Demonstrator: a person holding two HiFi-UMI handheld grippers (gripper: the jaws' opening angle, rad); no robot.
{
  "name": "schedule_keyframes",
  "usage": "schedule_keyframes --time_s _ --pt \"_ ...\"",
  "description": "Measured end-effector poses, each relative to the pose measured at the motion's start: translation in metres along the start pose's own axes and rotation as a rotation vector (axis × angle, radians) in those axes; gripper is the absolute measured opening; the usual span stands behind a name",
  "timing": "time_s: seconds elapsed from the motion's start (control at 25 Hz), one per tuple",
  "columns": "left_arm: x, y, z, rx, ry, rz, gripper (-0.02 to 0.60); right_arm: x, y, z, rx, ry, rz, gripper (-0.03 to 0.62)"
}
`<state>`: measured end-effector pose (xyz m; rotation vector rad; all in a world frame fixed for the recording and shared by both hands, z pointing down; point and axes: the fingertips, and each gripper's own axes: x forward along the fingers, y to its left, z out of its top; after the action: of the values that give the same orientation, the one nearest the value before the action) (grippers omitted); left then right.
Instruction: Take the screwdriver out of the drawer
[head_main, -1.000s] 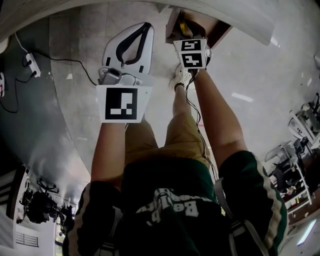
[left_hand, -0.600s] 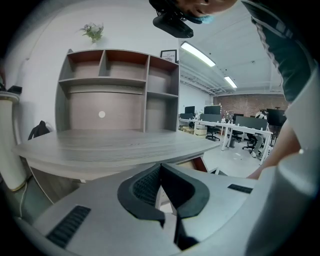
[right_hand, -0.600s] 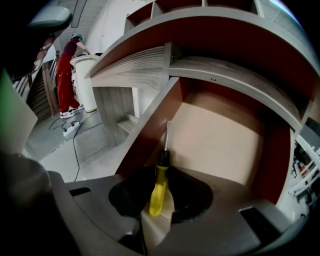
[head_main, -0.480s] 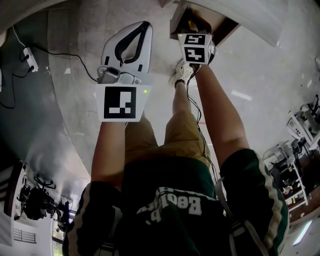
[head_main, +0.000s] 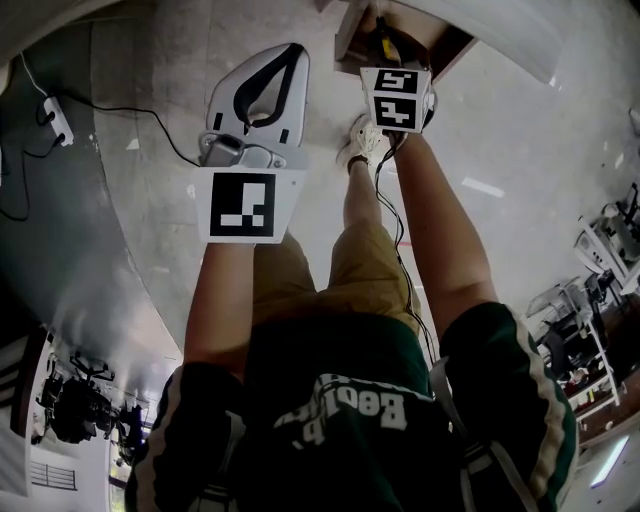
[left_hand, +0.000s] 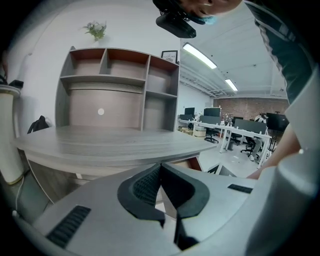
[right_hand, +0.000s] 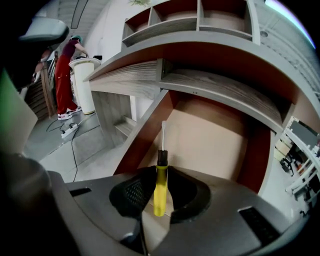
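Pickup is the step in hand. The right claw (right_hand: 160, 172) reaches down into the open drawer (right_hand: 215, 135), and its jaws have just been closing with the screwdriver (right_hand: 159, 192) between them. In the right gripper view the pads sit against both sides of the yellow handle, just behind its black collar, so I judge the tool is gripped. The slim metal shaft points away from the claw toward the drawer's back wall, and the handle's butt lies in the hollow between the jaws. The screwdriver is not yet out: all of it is inside the drawer, under the counter (left_hand: 110, 142). Whether it rests on the drawer's floor or is already lifted I cannot tell.

The left claw (left_hand: 161, 167) has its jaws together on nothing. It hangs outside the drawer, to the drawer's left in the head view, above the floor (head_main: 150, 200), and plays no part here.

The next move calls for a firm grip and a lift up and back toward the person. The shaft tip must clear the drawer's side walls and front edge. The handle looks smooth and round, so it may swivel between the pads if pulled quickly.
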<state>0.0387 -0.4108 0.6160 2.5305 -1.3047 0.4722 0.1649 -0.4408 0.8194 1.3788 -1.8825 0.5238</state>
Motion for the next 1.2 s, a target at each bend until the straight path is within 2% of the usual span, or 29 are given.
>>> schedule_keyframes --time_s 0.28,0.4,0.84,1.12,1.2 --pt "0.003 -0.018 0.011 -0.002 -0.002 -0.019 0.017 -0.039 -0.001 0.004 0.017 -0.037 0.01 0.087" --pt "0.004 -0.027 0.026 0.025 -0.002 -0.026 0.017 -0.06 -0.004 0.013 0.024 -0.057 0.023 0.087" --pt "-0.029 -0.058 0.123 0.087 -0.019 -0.037 0.017 -0.178 -0.015 0.084 0.007 -0.144 0.124 0.087" --pt "-0.061 -0.072 0.197 0.173 -0.074 -0.027 0.017 -0.268 -0.036 0.149 0.056 -0.238 0.125 0.087" --pt "-0.072 -0.081 0.219 0.158 -0.095 -0.035 0.017 -0.296 -0.036 0.163 0.061 -0.255 0.138 0.087"
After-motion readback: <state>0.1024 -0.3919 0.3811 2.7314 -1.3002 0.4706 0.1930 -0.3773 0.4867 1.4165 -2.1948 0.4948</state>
